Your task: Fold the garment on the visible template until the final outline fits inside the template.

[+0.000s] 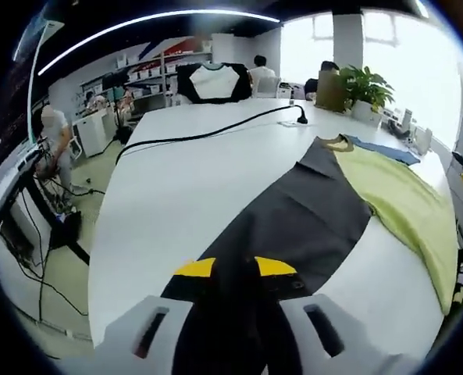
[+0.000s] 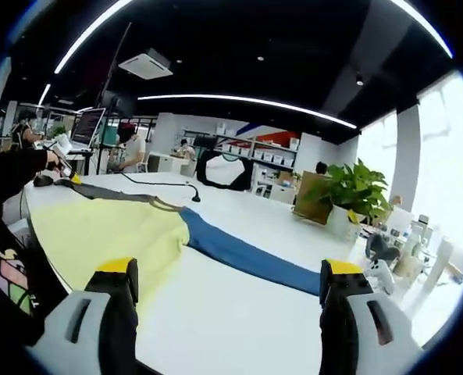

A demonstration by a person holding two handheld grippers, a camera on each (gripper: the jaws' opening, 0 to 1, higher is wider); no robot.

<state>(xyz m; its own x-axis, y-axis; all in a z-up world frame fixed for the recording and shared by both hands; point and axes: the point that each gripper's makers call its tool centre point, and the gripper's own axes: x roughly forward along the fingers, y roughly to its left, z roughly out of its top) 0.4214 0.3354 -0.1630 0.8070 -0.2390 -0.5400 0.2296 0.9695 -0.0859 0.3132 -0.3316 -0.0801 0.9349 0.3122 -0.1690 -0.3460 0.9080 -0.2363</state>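
Right now the garment (image 1: 336, 207), a shirt with a dark grey sleeve side, a yellow-green body and a blue far side, lies spread on the white table (image 1: 184, 203). In the left gripper view its long axis runs from the jaws at 6 o'clock up toward the collar (image 1: 334, 143) at about 1 o'clock, so the cloth stretches directly away from that hand. The left gripper (image 1: 235, 269) has its yellow-tipped jaws drawn close together with the dark fabric bunched between them; I judge it clamped on the garment's near edge. In the right gripper view the right gripper (image 2: 231, 273) stands with jaws wide apart, holding and touching nothing, poised over bare table; the yellow panel (image 2: 110, 234) lies toward 9 o'clock and the blue sleeve (image 2: 247, 258) runs across the middle, just beyond the tips. The left hand is therefore the one engaged, and the right is near the blue part. A black cable (image 1: 208, 133) crosses the far tabletop, well apart from the cloth, and a potted plant (image 2: 348, 195) sits at the far edge. I cannot make out any template outline on the table.
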